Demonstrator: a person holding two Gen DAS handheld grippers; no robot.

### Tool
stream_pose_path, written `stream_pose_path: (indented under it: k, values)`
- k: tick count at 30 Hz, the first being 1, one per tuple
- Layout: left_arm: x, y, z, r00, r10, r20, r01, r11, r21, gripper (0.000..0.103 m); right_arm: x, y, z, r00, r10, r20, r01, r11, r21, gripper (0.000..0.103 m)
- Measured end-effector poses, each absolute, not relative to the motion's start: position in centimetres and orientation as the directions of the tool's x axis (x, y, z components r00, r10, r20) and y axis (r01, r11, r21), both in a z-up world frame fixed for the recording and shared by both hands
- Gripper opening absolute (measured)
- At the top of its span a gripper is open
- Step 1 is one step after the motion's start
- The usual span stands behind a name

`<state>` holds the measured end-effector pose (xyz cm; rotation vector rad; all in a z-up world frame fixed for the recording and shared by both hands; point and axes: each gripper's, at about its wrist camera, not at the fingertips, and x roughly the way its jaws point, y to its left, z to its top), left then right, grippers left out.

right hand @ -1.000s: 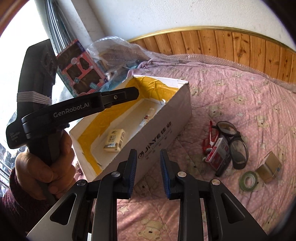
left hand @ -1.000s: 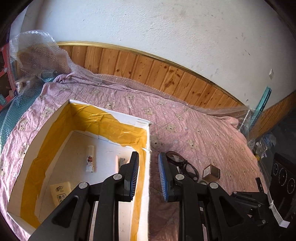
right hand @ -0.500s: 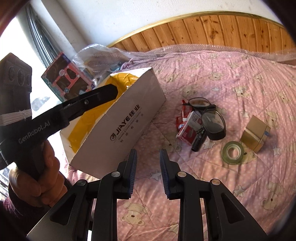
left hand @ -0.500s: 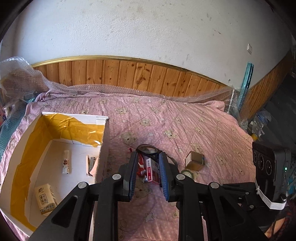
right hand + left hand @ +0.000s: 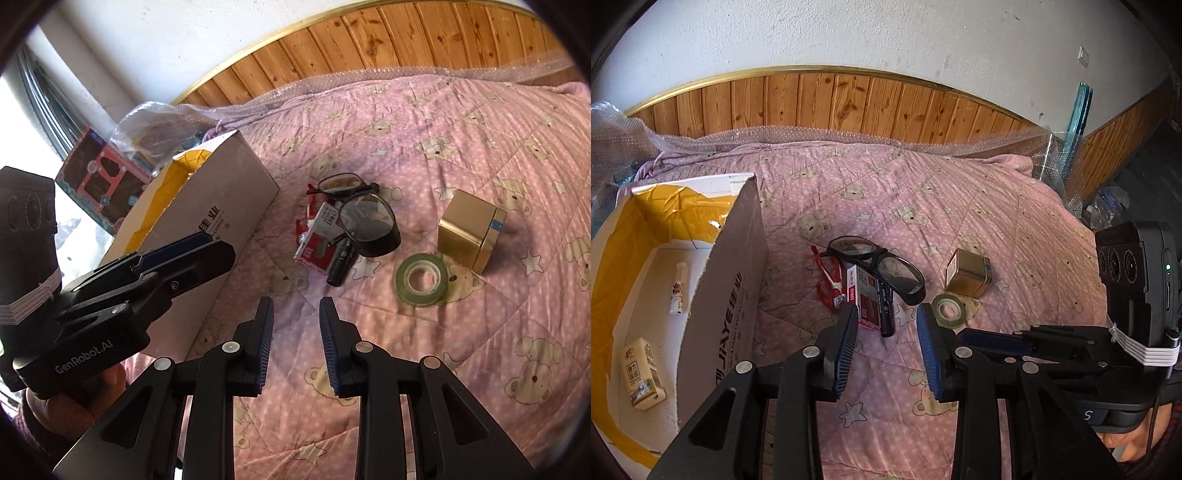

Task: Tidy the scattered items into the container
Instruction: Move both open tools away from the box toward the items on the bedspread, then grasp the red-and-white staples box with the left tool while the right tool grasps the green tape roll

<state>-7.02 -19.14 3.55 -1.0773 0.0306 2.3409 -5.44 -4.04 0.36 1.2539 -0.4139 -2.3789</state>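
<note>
On the pink bear-print bed quilt (image 5: pixel 960 221), beside the white cardboard box (image 5: pixel 727 295), lie black glasses (image 5: pixel 882 262) over a red-white carton (image 5: pixel 866 295). Both the left hand-held gripper (image 5: pixel 886 317) and right hand-held gripper (image 5: pixel 295 310) hover open and empty. Step: approach. Next: descend and grip one item

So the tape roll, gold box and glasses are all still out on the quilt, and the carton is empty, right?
Not quite. The tape roll, gold box and glasses are out on the quilt, but the carton is not empty: the left wrist view shows a small yellow pack and a tube inside.
</note>
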Motion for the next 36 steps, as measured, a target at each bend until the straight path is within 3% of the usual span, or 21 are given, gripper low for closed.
stream_pose_path:
  k: [6,19,21,24,27,36]
  values:
    - [-8.2,-18.1,1.4,-0.478,0.469,-0.743,-0.473,-0.85,-0.232,0.046,-6.2,-2.8,-0.9,-0.508,-0.459,-0.729,0.15,-0.881,0.449,0.029]
    - [-12.7,-16.4,-4.2,-0.417,0.442,-0.794,-0.394,-0.875,-0.279,0.046,-7.9,-0.6,-3.7,-0.493,-0.443,-0.749,0.034,-0.87,0.492,0.029]
    - [-13.2,-16.4,-5.1,-0.407,0.417,-0.813,-0.383,-0.886,-0.263,0.046,-7.9,-0.7,-4.0,-0.491,-0.441,-0.751,0.035,-0.872,0.489,0.029]
    - [-13.7,-17.2,-6.4,-0.4,0.351,-0.846,-0.323,-0.918,-0.228,0.029,-8.1,-0.8,-4.2,-0.495,-0.435,-0.752,0.038,-0.876,0.482,0.029]
    - [-13.3,-18.4,-6.1,-0.418,0.342,-0.842,-0.278,-0.93,-0.239,0.027,-8.4,-0.8,-4.3,-0.515,-0.399,-0.759,0.026,-0.892,0.451,0.029]
    - [-13.5,-17.0,-6.0,-0.428,0.398,-0.811,-0.362,-0.898,-0.25,0.034,-11.1,-1.0,-6.6,-0.522,-0.271,-0.809,-0.001,-0.948,0.318,0.03]
